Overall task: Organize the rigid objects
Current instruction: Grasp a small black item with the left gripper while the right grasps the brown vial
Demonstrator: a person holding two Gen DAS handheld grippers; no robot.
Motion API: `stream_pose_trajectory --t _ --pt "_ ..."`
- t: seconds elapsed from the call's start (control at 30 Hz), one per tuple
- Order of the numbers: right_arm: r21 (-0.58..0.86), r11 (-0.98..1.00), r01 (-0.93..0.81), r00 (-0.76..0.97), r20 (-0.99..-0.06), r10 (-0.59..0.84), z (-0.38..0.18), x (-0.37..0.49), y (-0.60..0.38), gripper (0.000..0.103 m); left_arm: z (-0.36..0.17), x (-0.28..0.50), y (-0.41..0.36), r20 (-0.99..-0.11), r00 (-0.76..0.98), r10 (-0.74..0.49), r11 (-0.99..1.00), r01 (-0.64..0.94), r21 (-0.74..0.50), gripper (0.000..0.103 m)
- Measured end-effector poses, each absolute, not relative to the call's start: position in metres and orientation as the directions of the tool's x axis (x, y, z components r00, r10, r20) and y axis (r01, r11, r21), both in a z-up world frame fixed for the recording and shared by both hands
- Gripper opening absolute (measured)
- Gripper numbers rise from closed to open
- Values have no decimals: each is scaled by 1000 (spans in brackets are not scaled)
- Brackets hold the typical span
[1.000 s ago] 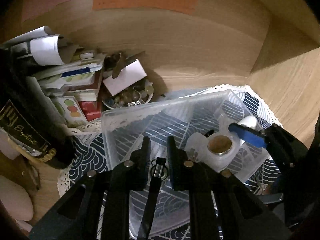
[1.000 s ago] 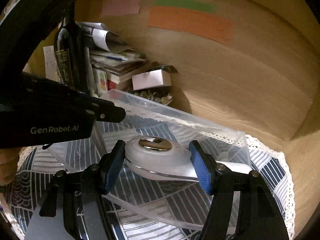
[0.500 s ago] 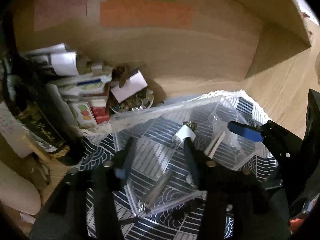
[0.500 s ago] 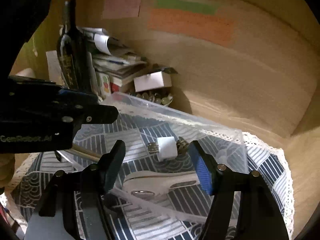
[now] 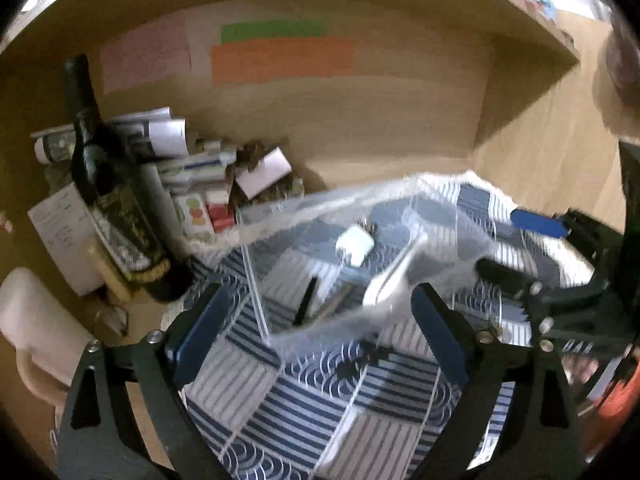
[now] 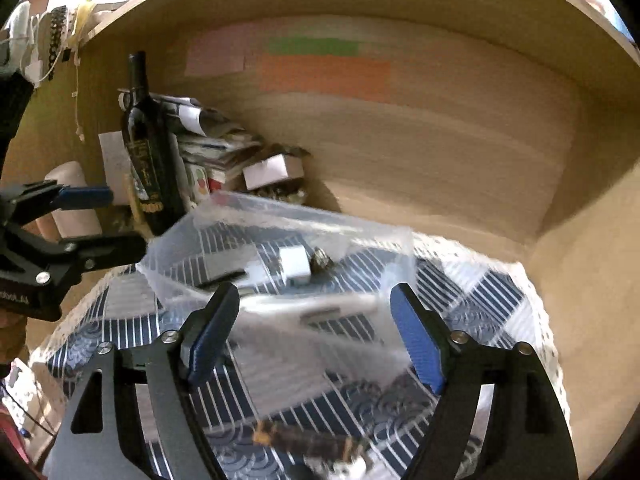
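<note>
**Both claws let go and pull back**

We have pulled both claws up and away from the clear box (image 5: 360, 216) since a moment ago. Our left claw (image 5: 316, 328) is wide open and holds nothing. Our right claw (image 6: 312, 332) is wide open too. The box sits on the blue striped cloth (image 5: 312, 408). Inside it lie a white plug (image 6: 295, 265), a white scoop (image 5: 394, 276) and a dark stick (image 5: 306, 300). A dark bottle (image 6: 146, 160) stands beside the box.

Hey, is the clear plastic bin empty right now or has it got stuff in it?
Not empty. The clear bin holds a white plug adapter, a dark stick-like item and a pale elongated piece; blur hides further detail.
</note>
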State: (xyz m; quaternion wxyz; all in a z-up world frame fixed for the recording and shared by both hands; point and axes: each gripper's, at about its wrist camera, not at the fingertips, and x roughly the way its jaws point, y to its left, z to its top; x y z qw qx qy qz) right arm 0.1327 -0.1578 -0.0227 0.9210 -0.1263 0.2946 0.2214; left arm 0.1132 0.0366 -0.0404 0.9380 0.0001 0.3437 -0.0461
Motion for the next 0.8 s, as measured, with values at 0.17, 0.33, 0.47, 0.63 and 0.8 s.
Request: stream_pose_trajectory --t 0.17,0.33,0.47,0.63,0.8 --pt "-89 886 -455 706 -642 298 -41 121 -178 77 -75 103 30 -718 690 -97 994 96 -43 94" --pt "-41 900 -435 648 -708 281 -68 113 -197 78 -109 102 28 -778 621 -100 994 94 -53 94" --pt "-35 902 -429 612 -746 263 -89 106 -206 78 -125 107 25 -804 585 -107 993 100 -59 92" --pt "0 906 -424 556 -790 260 -108 106 -212 78 -134 125 14 -821 558 -120 991 118 -65 85" --pt "24 890 -456 526 -799 291 -110 109 -204 78 -139 145 -2 -835 532 -136 988 137 -74 85"
